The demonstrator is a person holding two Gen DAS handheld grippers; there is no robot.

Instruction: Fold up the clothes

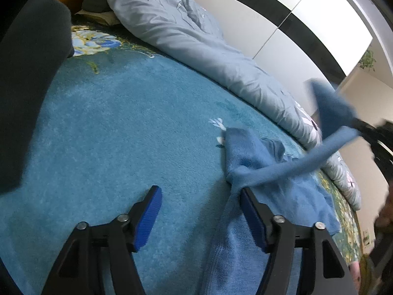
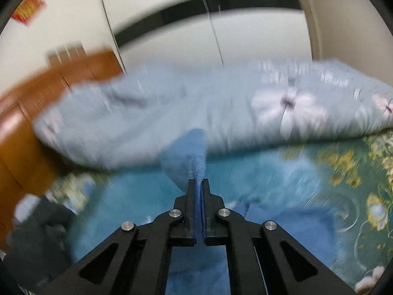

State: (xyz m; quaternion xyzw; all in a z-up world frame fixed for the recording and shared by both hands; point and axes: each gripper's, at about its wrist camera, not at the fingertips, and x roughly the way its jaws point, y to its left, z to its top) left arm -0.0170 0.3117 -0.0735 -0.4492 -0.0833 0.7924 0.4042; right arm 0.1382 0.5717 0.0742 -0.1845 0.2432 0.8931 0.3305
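Note:
A blue fleece garment [image 1: 275,186] lies crumpled on the teal bedspread [image 1: 127,123]. My left gripper [image 1: 199,194] is open just above the bedspread; its right finger touches the garment's left edge and nothing lies between the pads. My right gripper [image 2: 199,182] is shut on a corner of the blue garment [image 2: 189,152] and holds it up in the air. In the left wrist view the right gripper [image 1: 363,127] shows at the right, with a strip of the garment stretched up to it.
A bunched pale blue floral duvet [image 1: 186,39] lies along the far side of the bed. A dark garment [image 1: 29,73] lies at the left. A wooden headboard [image 2: 36,93] and white wardrobe doors [image 1: 282,12] stand behind. The right wrist view is motion-blurred.

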